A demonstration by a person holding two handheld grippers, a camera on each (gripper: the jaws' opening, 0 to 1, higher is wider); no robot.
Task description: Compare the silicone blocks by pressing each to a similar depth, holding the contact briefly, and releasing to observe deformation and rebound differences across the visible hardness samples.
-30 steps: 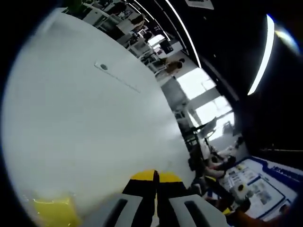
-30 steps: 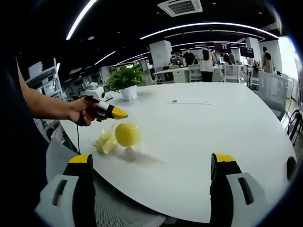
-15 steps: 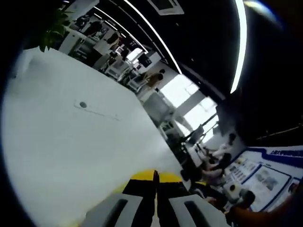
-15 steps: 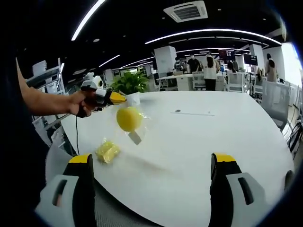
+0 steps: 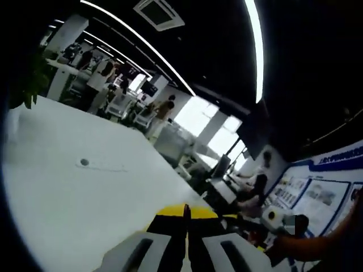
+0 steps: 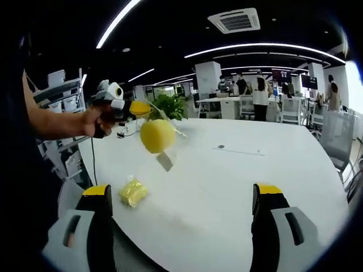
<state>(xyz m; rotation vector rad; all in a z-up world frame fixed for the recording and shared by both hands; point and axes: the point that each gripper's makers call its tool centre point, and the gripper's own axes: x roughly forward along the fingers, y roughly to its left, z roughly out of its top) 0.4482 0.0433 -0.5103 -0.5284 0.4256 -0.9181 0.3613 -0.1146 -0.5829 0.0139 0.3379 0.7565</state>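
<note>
Nearest in the right gripper view, the right gripper [image 6: 180, 226] hangs with its jaws wide apart and nothing between them, at the near edge of the table [image 6: 244, 181]. On the table just beyond its left jaw lies a bagged yellow block [image 6: 133, 192]. Farther back, well above the table, the left gripper [image 6: 139, 107] is clamped on the clear bag of a yellow ball [image 6: 157, 136], which dangles below it. In the left gripper view its jaws meet tip to tip. The samples look light and soft; the film looks slippery, so press through the bag rather than pinching loose film.
</note>
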